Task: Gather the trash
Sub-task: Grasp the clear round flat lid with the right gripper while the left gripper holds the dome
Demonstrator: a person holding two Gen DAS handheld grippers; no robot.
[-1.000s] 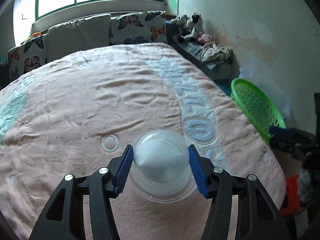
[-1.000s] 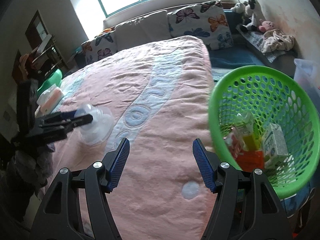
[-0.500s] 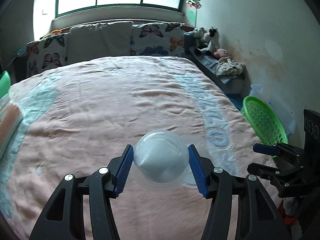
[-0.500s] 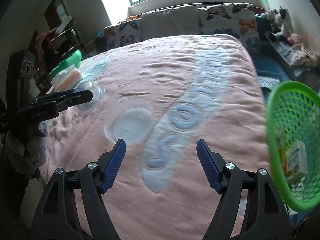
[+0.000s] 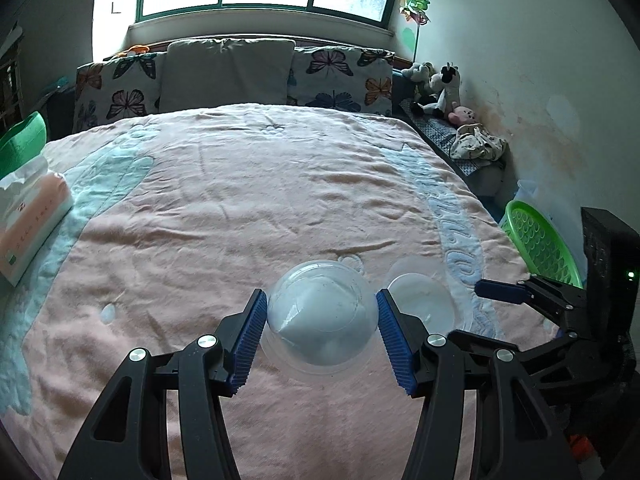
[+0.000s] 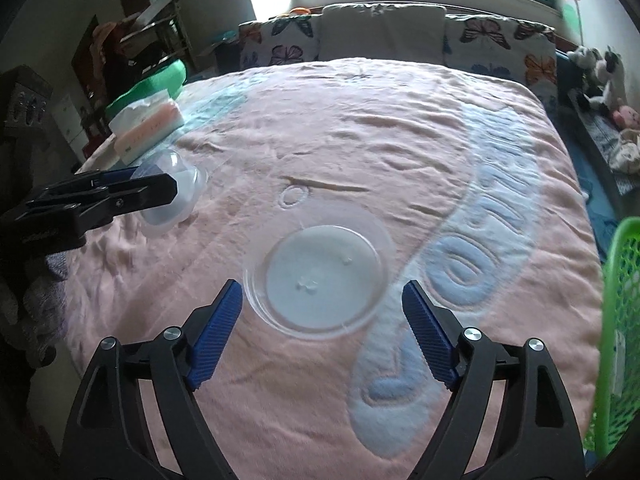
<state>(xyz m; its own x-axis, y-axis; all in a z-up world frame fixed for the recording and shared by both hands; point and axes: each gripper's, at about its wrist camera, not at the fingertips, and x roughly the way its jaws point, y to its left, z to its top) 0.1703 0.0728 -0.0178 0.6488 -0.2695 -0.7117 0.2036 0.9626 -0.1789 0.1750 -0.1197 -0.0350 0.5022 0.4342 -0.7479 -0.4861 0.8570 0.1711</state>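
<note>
The left tongs (image 5: 320, 330) are clenched on a clear plastic dome cup (image 5: 321, 312), with both blue ribbed pads (image 5: 248, 342) pressed against its opposite sides. The cup is transparent and rounded, its closed domed end faces away from the camera, and a wide flat flange encircles its open end; a pale, whitish cone shape shows inside it. In the right wrist view the cup is held just above the pink blanket (image 6: 360, 128) near the bed's left edge, beside a pink-and-white tissue pack (image 6: 146, 130). The right tongs (image 6: 322, 332) are released, with the jaws spread wide and nothing between them. Directly ahead of them a clear flat plastic lid (image 6: 320, 276) lies on the blanket near the bed's foot edge; it is round and transparent, with a raised inner ring and small bumps at its centre. A green perforated basket (image 6: 618, 336) stands off the bed's right edge.
</note>
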